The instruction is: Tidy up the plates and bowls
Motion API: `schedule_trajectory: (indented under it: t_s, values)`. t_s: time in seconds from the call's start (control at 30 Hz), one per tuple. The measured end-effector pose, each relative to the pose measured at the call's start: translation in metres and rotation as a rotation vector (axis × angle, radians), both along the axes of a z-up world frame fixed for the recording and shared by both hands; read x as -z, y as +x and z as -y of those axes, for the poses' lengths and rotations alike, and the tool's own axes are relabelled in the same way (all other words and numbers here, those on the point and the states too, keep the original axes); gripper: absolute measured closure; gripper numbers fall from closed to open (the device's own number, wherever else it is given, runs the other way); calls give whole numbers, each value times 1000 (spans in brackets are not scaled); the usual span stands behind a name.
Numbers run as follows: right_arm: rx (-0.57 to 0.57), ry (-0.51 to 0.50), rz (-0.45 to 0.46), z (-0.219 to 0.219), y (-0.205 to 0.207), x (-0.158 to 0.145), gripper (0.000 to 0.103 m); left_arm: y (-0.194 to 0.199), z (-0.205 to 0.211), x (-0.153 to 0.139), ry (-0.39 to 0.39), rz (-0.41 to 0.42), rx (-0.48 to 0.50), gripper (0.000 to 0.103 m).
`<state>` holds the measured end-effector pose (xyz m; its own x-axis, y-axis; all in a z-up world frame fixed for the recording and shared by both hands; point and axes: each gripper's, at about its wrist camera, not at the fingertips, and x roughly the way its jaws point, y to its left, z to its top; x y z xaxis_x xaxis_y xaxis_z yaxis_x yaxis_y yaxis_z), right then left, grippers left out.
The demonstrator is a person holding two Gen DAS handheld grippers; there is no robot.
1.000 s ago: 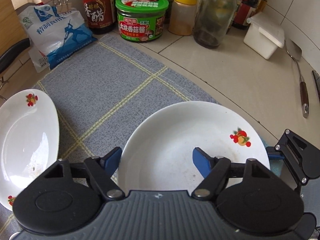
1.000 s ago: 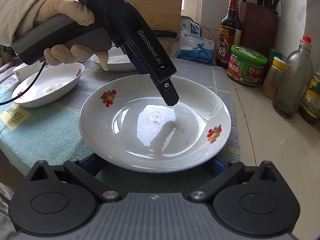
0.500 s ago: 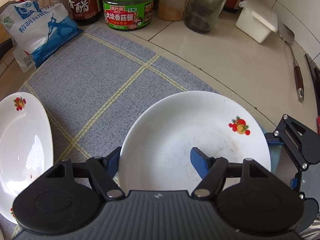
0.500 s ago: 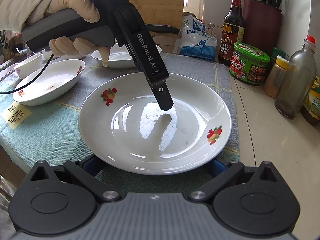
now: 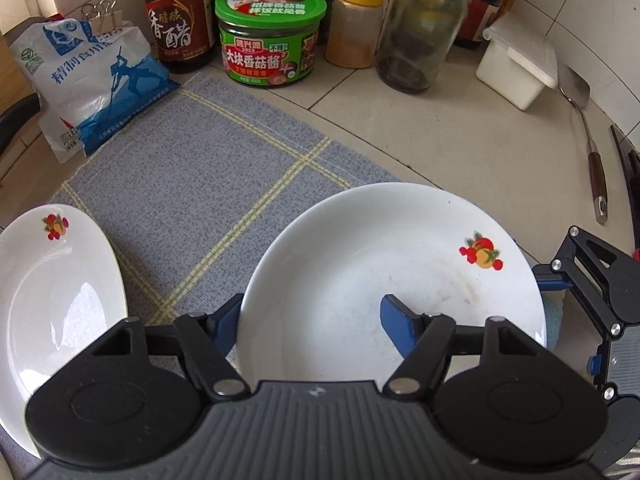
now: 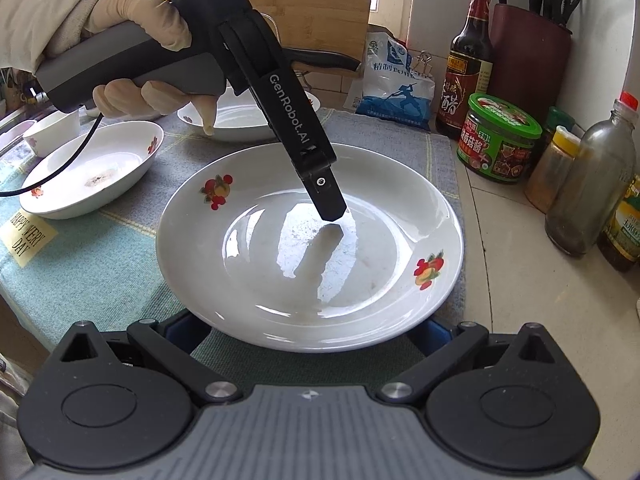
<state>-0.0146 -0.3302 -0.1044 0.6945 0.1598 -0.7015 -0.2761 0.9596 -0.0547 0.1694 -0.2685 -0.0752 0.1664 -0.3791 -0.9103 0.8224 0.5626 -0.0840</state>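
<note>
A round white plate with fruit decals (image 5: 384,276) (image 6: 312,248) lies on the grey-and-teal mat. My left gripper (image 5: 310,316) is open and straddles the plate's near-left rim: one blue finger (image 5: 394,316) is over the plate's inside, the other (image 5: 228,316) outside. In the right wrist view that finger (image 6: 326,196) touches down inside the plate. My right gripper (image 6: 308,330) is open, its blue fingers mostly hidden under the plate's near rim. An oval dish (image 5: 52,304) (image 6: 248,114) lies left of the plate. Another oval dish (image 6: 96,172) and a small bowl (image 6: 52,130) lie further left.
At the back stand a salt bag (image 5: 96,80), a vinegar bottle (image 5: 176,12), a green-lidded jar (image 5: 270,36), a spice jar (image 5: 354,24), a glass bottle (image 5: 424,28) and a white box (image 5: 518,68). A spatula (image 5: 588,136) lies on the tiled counter. A knife block (image 6: 528,48) stands by the wall.
My left gripper has shifted slightly, its inner finger settling lower onto the plate's inside. The plate and my right gripper have hardly moved.
</note>
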Motion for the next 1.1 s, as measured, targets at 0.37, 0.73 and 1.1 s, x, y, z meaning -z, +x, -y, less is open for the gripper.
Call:
schedule_trajectory:
  t_s: [0.37,0.73,1.1]
  values:
    - [-1,-14,-11,15,33,2,0,27,11,6,-37,44,-22,32]
    - [11,-11,-21,28,56,12,0,46,24,17,-40,69,-39,32]
    - [27,-10,-26,28,57,15,0,51,24,20,-50,57,-58,24]
